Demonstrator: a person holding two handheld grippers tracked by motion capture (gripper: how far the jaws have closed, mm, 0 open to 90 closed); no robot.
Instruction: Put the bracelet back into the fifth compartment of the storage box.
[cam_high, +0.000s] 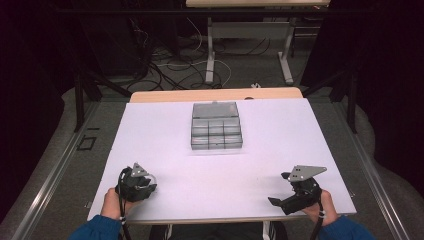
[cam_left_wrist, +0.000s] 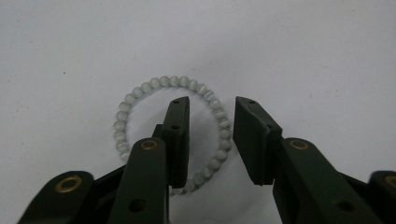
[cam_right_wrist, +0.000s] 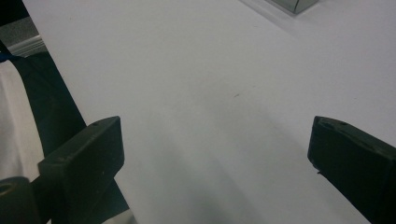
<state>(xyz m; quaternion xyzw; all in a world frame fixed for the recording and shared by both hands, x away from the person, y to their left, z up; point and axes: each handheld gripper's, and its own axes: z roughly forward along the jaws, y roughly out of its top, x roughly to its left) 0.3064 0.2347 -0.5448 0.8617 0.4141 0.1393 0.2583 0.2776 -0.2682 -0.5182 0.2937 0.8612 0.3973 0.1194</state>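
Bracelet (cam_left_wrist: 140, 91) under left claw (cam_left_wrist: 211, 122); jaws parted.

My left gripper (cam_left_wrist: 211, 140) points down over bracelet (cam_left_wrist: 140, 88) on table (cam_high: 280, 145); one jaw inside ring, other outside, a stretch of beads between them. My right gripper (cam_high: 295, 196) well apart, to its right. Compartment box (cam_high: 216, 125) ahead of both, between them.

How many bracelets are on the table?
1. The bead bracelet lies flat on the white table under the left gripper, its ring between the open fingers.
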